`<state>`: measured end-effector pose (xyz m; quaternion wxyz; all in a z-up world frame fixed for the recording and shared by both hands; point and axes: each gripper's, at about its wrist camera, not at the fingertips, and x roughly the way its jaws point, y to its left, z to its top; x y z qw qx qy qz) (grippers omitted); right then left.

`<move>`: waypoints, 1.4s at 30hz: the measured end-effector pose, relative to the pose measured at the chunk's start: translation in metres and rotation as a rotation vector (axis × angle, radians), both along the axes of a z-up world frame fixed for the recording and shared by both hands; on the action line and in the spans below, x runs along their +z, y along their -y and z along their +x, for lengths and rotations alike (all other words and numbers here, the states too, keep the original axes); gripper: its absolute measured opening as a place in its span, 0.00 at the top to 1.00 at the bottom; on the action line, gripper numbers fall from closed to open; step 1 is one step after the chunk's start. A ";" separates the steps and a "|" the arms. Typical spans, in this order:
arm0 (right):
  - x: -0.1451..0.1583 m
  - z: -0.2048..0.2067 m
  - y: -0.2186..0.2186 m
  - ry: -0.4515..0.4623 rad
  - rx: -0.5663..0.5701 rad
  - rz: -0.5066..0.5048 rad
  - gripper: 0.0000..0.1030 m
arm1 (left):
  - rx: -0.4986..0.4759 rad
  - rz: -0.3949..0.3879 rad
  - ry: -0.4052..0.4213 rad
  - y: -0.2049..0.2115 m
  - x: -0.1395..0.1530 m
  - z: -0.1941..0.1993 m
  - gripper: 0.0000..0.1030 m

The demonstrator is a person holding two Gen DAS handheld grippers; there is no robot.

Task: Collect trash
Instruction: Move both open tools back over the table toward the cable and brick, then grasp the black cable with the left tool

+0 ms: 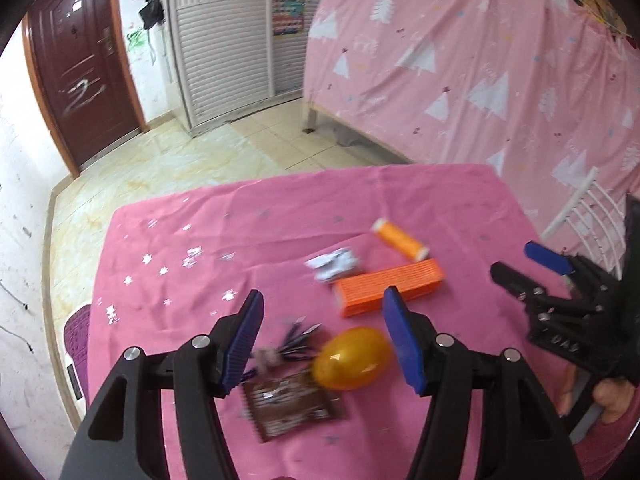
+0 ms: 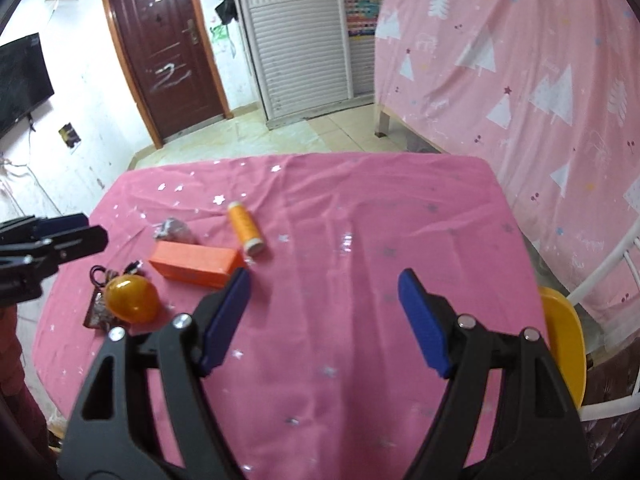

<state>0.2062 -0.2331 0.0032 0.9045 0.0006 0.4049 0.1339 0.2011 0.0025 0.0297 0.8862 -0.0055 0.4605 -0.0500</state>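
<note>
Left claw point(image 1: 324, 340) is hovering released above the desk point(image 1: 192, 264), its 2 blue pads spread with the amber plastic egg point(image 1: 352, 358) showing between them but not pressed, and the brown wrapper point(image 1: 294, 406) is lying flat just below the egg. Right claw point(image 2: 324, 320) is also hanging released over bare pink cloth, holding nothing. Beyond the egg, the crumpled silver wrapper point(image 1: 334, 266), orange box point(image 1: 390, 286) and orange thread spool point(image 1: 400, 239) are lying close together, while a yellow bin point(image 2: 566, 344) is standing beside the desk's right edge, its inside hidden.
</note>
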 end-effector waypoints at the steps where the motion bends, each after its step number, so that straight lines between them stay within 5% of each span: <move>1: 0.000 0.001 -0.005 -0.002 0.007 -0.003 0.29 | 0.007 0.002 -0.004 -0.005 -0.003 -0.002 0.45; 22: -0.006 0.013 -0.052 -0.032 0.059 -0.033 0.29 | -0.073 -0.012 -0.047 -0.045 -0.036 -0.014 0.45; 38: -0.008 0.017 -0.089 -0.040 0.091 -0.072 0.23 | -0.224 0.082 -0.008 -0.036 -0.055 -0.023 0.46; 42: -0.009 0.020 -0.093 -0.046 0.091 -0.079 0.23 | -0.239 0.093 -0.005 -0.033 -0.057 -0.020 0.55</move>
